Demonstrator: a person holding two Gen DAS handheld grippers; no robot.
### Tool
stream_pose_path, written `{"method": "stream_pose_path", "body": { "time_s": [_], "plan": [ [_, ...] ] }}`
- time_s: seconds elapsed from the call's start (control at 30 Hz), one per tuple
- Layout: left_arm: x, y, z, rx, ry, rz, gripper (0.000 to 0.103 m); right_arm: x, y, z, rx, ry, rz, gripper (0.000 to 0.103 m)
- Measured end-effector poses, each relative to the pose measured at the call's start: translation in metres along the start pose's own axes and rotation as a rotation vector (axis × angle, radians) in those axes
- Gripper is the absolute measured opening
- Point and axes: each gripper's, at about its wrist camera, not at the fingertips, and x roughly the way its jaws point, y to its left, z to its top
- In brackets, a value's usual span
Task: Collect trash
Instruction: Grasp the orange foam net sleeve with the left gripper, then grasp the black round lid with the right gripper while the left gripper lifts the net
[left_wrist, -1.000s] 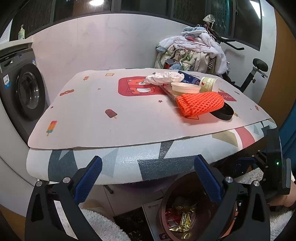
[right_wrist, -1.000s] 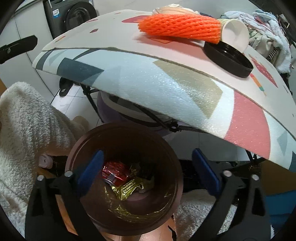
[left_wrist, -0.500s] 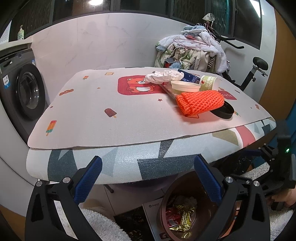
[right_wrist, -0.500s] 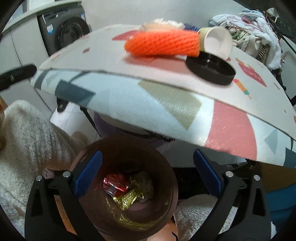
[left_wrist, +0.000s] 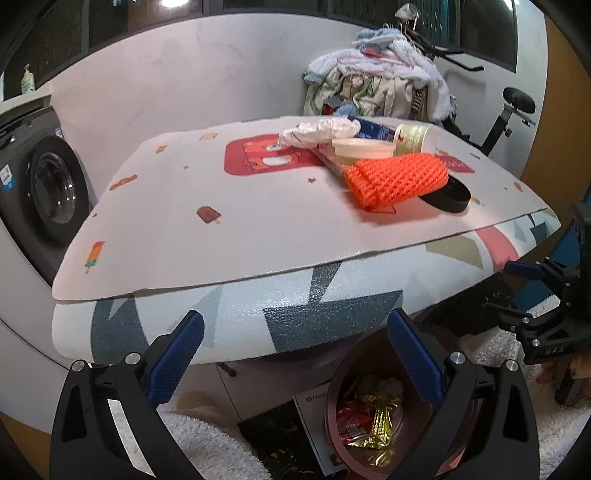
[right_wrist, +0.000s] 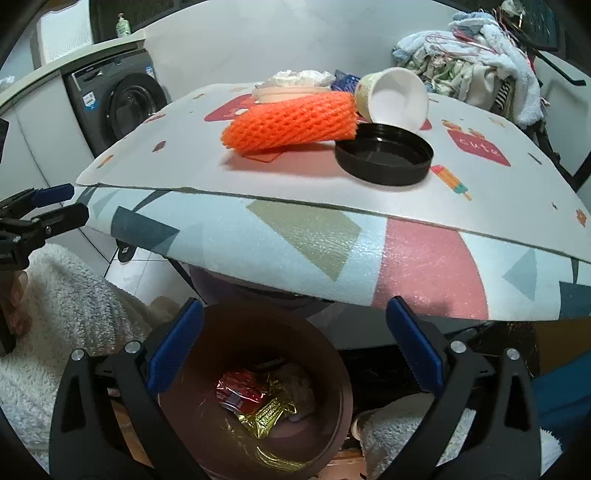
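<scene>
Left wrist view: the left gripper (left_wrist: 293, 354) hangs below the front edge of the desk (left_wrist: 229, 236), its blue-padded fingers (left_wrist: 177, 356) spread wide with nothing between them. The padded desk edge stands between the gripper and the trash on top. A washing machine (left_wrist: 48, 192) sits at the left, a heap of laundry (left_wrist: 376, 85) behind the desk. Low at the right, the brown bin (left_wrist: 332, 398) stands on the floor with gold and red wrappers (left_wrist: 373, 417) inside. On the desk's right half lies the orange foam net (left_wrist: 397, 179), its long axis running left to right, resting partly over a black lid (left_wrist: 448, 194). Behind it are a shallow cream tub (left_wrist: 364, 147), a paper cup (left_wrist: 415, 134) on its side, and crumpled white paper (left_wrist: 319, 131). The right gripper (left_wrist: 546, 295) shows at the right edge.

Right wrist view: the right gripper (right_wrist: 295, 354) is directly above the brown bin (right_wrist: 332, 354), fingers (right_wrist: 413, 350) wide apart and empty. The bin holds a red wrapper (right_wrist: 240, 387) and a gold wrapper (right_wrist: 269, 413). Above, the orange foam net (right_wrist: 291, 122) lies across the desk (right_wrist: 155, 173), long axis left to right, one end touching the paper cup (right_wrist: 395, 98), whose mouth faces the camera. The black lid (right_wrist: 384, 153) lies open side up just beside the net. The left gripper (right_wrist: 40, 214) juts in at the left edge.
</scene>
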Motion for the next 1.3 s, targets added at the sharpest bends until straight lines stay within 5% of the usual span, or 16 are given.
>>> {"method": "stream_pose_path", "body": {
  "time_s": [0.27,0.37,0.47,0.7,0.8,0.93,1.3],
  "plan": [
    [0.015,-0.004,0.034,-0.096,-0.004,-0.196,0.091,-0.017,-0.014,0.006,0.067,-0.119,-0.032,0.097],
    [0.032,-0.01,0.057,-0.157,0.025,-0.29,0.083,-0.016,-0.026,0.01,0.117,-0.105,0.015,0.097],
    [0.056,-0.015,0.078,-0.228,0.063,-0.361,0.081,-0.017,-0.034,0.016,0.127,-0.085,-0.05,0.097],
    [0.123,-0.005,0.104,-0.49,0.171,-0.459,0.08,-0.03,-0.066,0.031,0.227,-0.118,-0.057,0.097],
    [0.142,-0.005,0.108,-0.555,0.198,-0.474,0.066,-0.035,-0.078,0.037,0.249,-0.125,-0.042,0.097],
    [0.151,-0.017,0.113,-0.482,0.231,-0.442,0.03,-0.036,-0.08,0.043,0.211,-0.121,-0.059,0.097],
    [0.09,-0.021,0.118,-0.135,0.107,-0.311,0.017,0.001,-0.087,0.07,0.147,-0.054,-0.05,0.097]
  ]
}}
